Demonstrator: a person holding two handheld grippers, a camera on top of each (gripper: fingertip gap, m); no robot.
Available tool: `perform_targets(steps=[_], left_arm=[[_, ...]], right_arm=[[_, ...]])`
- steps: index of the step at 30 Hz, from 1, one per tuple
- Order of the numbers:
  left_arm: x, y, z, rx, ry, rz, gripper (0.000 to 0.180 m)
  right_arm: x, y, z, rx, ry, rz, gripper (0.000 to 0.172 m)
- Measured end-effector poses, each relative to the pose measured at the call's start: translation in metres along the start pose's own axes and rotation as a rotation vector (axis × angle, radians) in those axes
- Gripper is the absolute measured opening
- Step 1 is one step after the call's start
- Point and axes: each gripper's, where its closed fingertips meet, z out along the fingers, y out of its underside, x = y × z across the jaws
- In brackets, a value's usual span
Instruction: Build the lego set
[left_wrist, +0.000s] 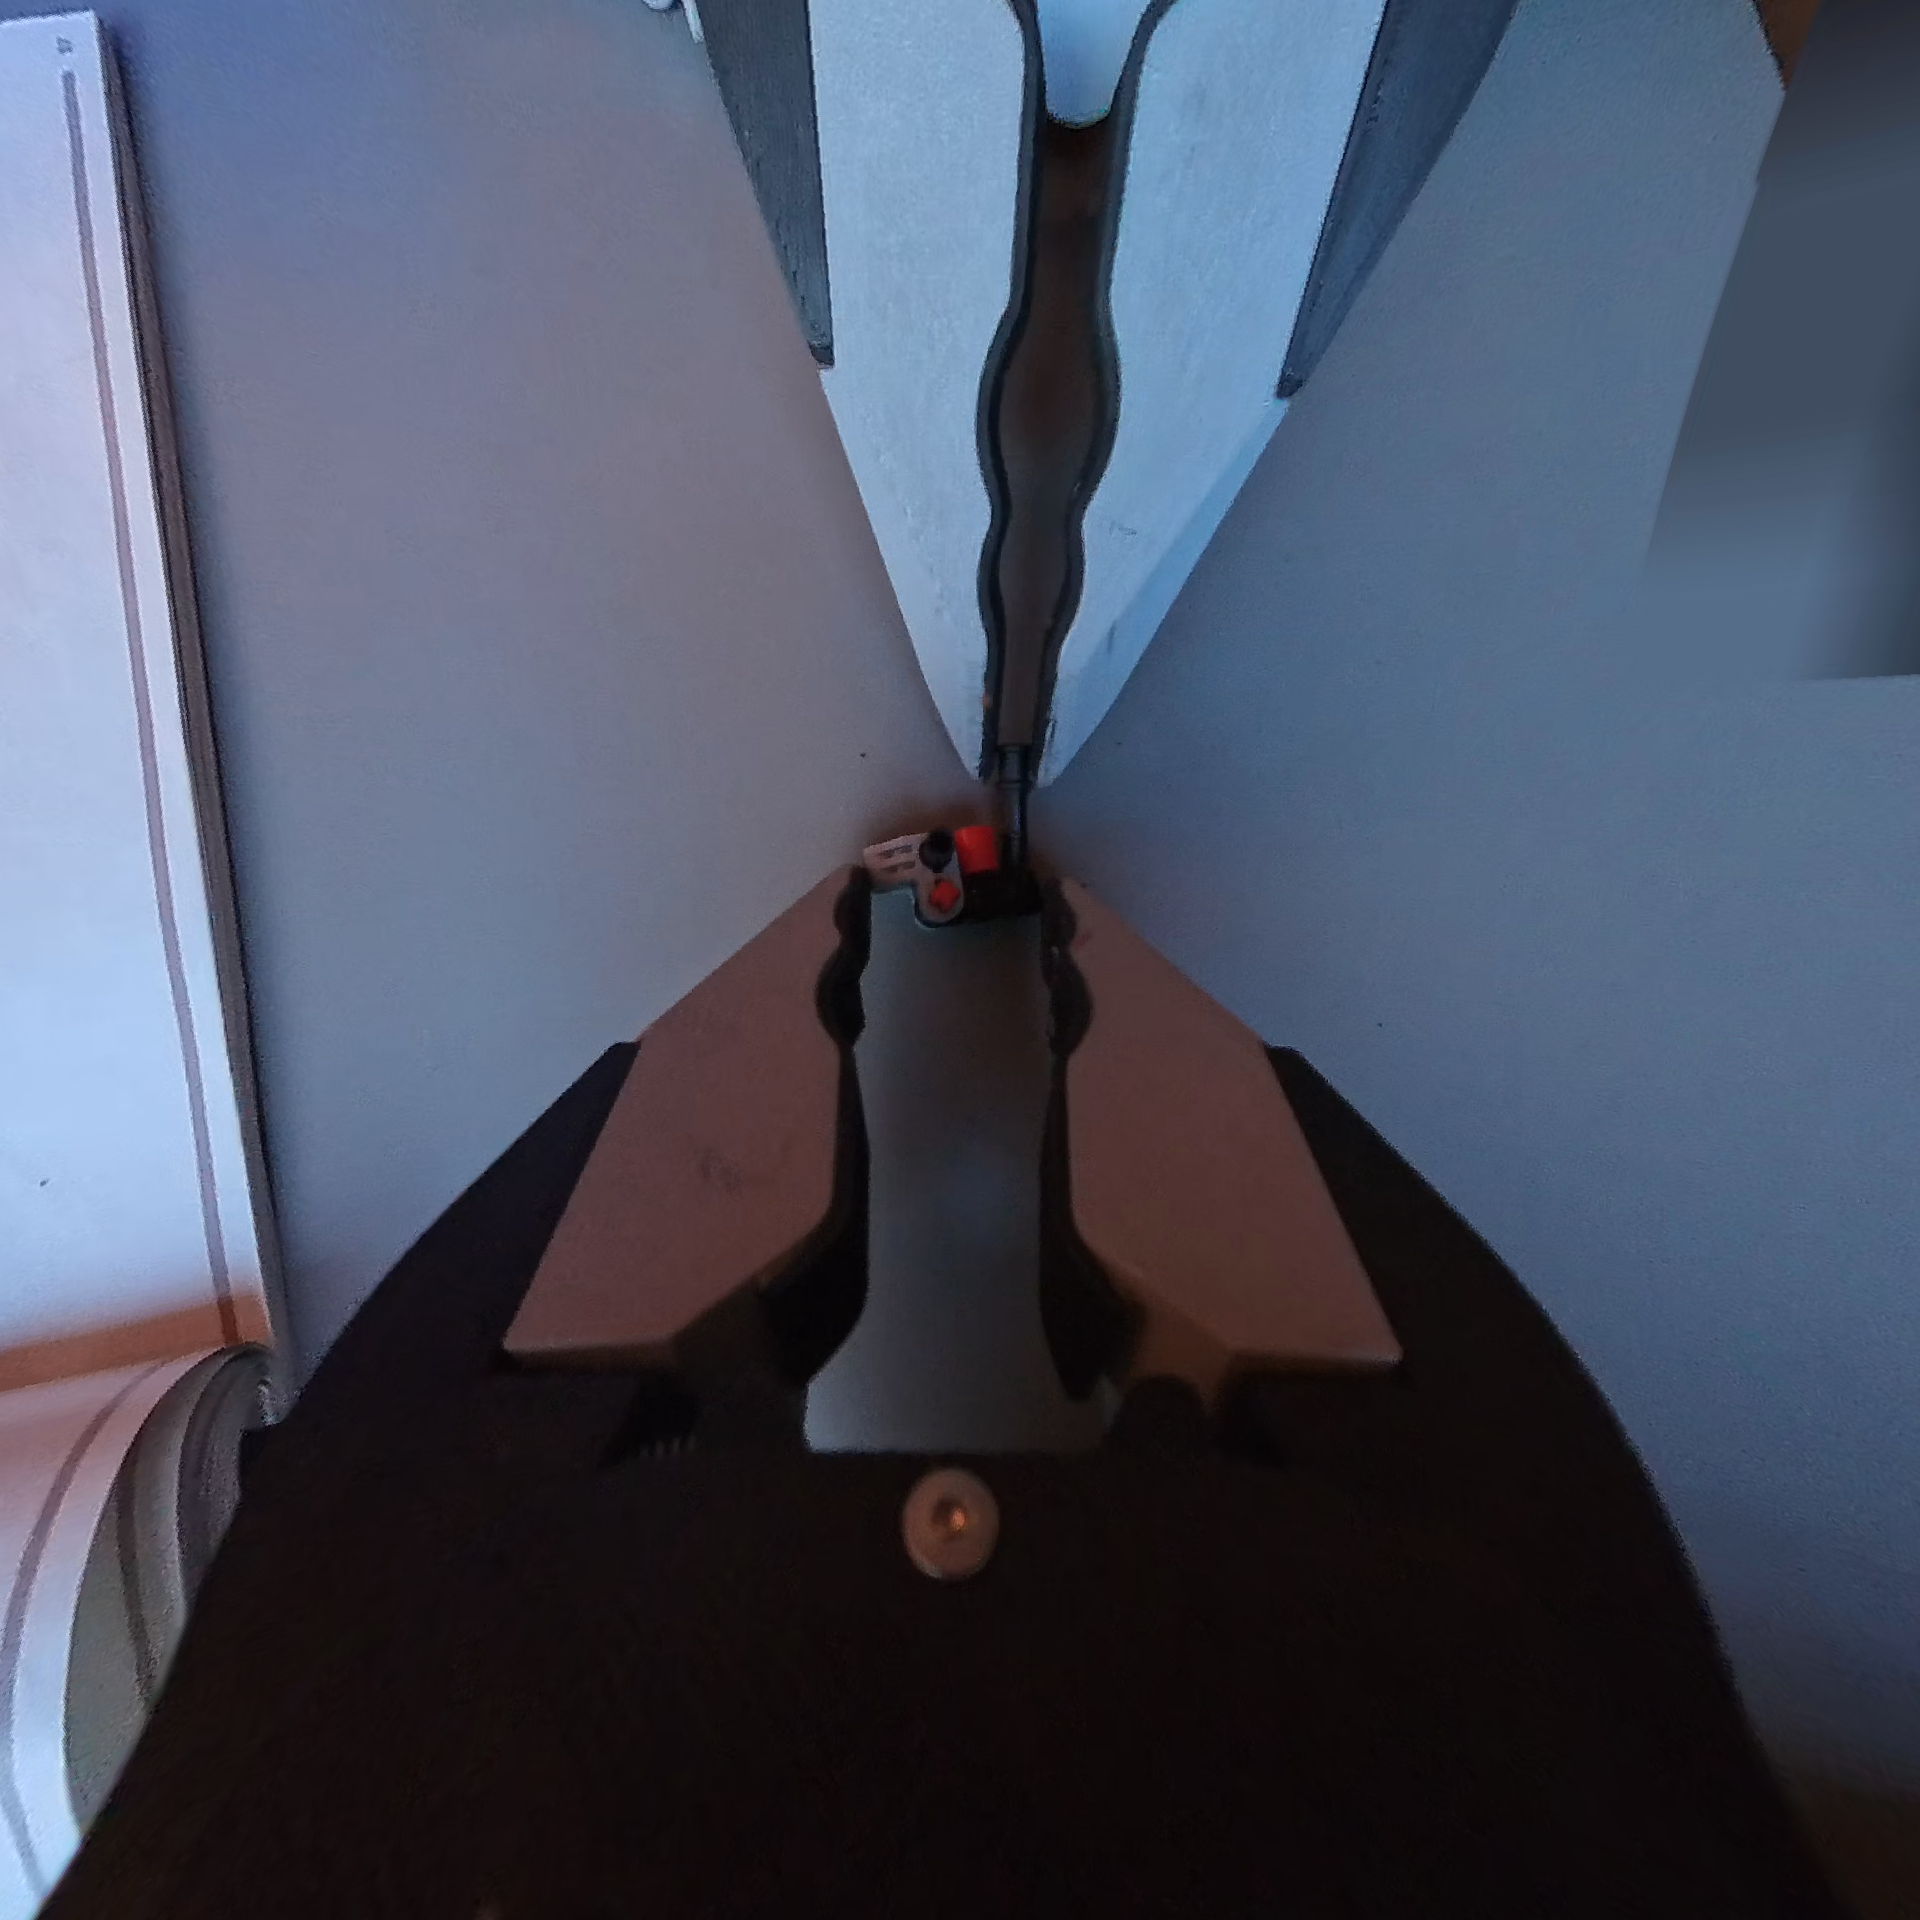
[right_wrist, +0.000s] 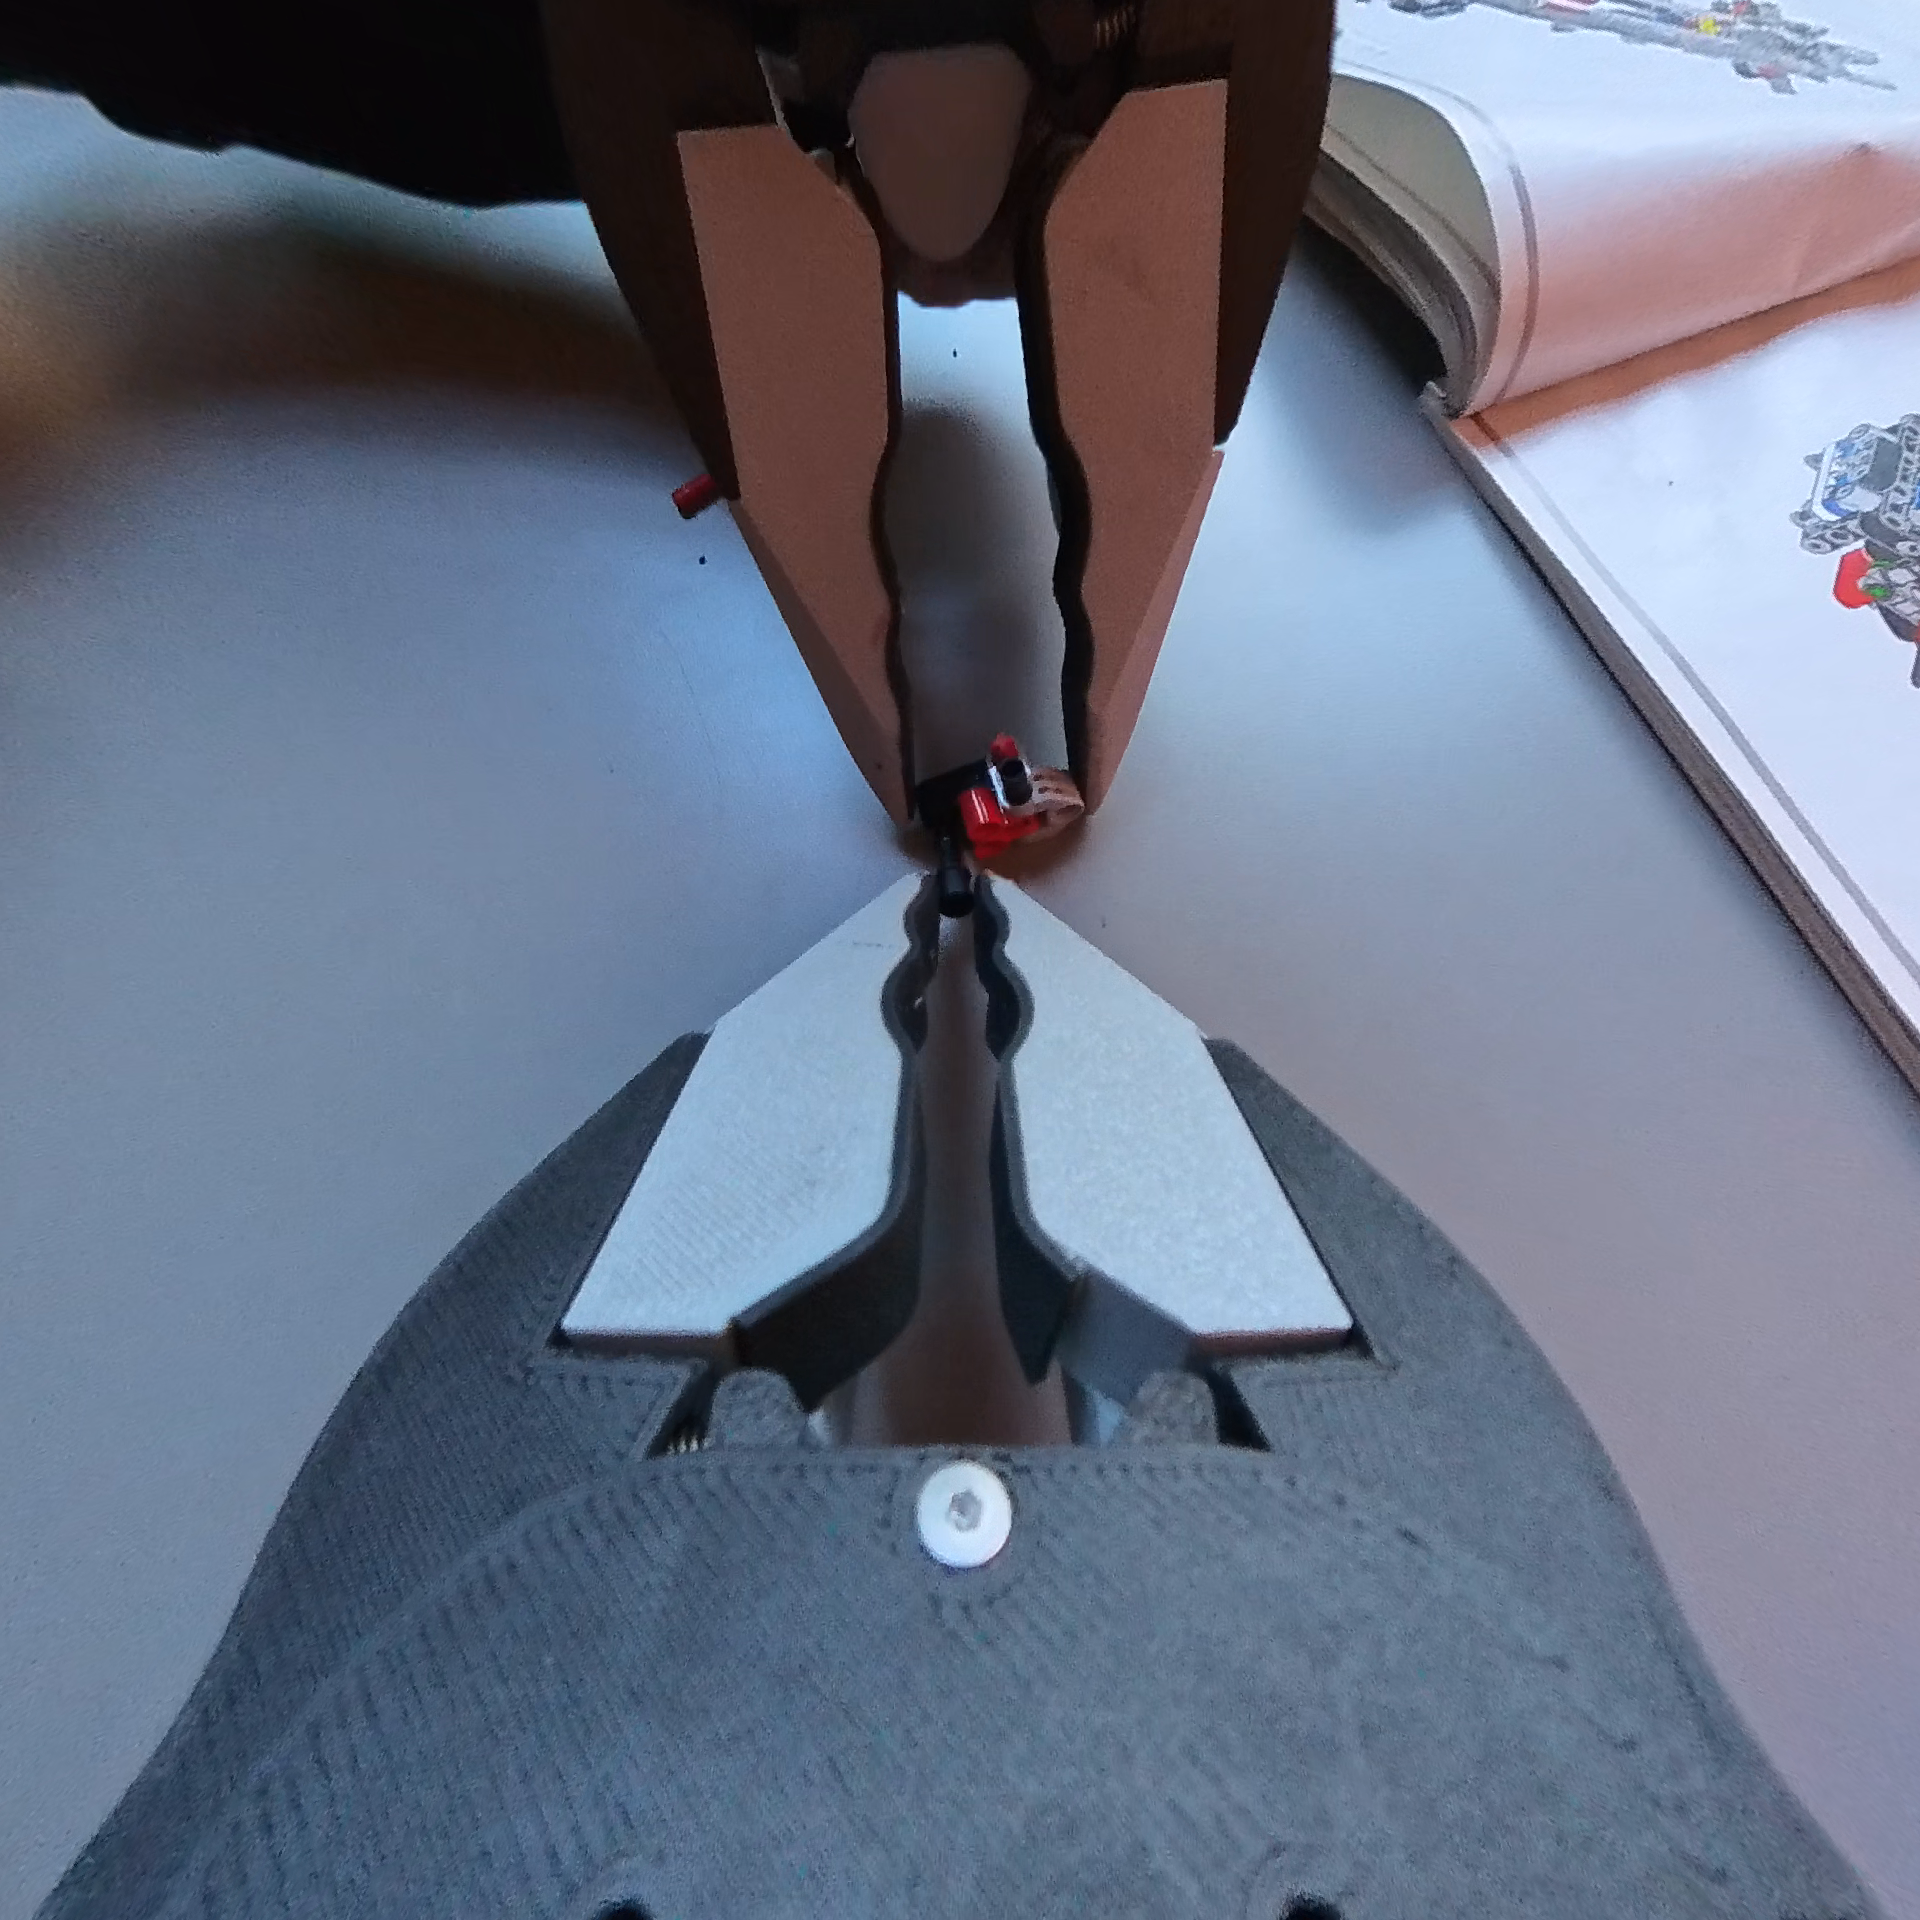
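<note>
So both grippers meet nose to nose over a tiny toy-brick assembly of black, grey and red pieces sitting on the pale grey table. The left gripper, the one with tan fingers, has its tips on either side of the assembly and looks clamped on it, black end against one tip and the light perforated plate against the other. The right gripper, with white fingers, is pinched together on a thin black pin that sticks out of the assembly's black end. The two sets of fingertips sit just apart with only the assembly between them, so it's really tight right there. Away from the assembly the table is bare on both flanks. A thick open instruction booklet lies off to one side of the assembly, its long edge running diagonally, well apart from it. On the opposite side, beside the tan finger, a small red piece lies loose on the table. A dark sleeve shows behind the left gripper, far from the assembly.
</note>
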Motion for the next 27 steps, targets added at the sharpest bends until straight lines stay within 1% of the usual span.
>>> perform_targets(steps=[9,14,18,27], left_arm=[[0.0005,0.0001,-0.0002,0.043,-0.003,-0.022,0.031],[0.0017,0.0013,-0.0008,0.032,-0.007,-0.020,0.031],[0.0017,0.0020,-0.0008,0.005,-0.029,-0.017,0.031],[0.0024,0.0029,-0.0009,0.042,-0.056,-0.010,0.030]], right_arm=[[-0.0006,-0.0006,0.0005,0.005,-0.010,0.001,0.003],[-0.0015,0.0069,0.0056,-0.054,0.024,-0.050,0.003],[-0.0007,0.0073,0.0062,-0.059,0.030,-0.057,0.003],[-0.0004,0.0077,0.0074,-0.095,0.104,-0.182,0.003]])
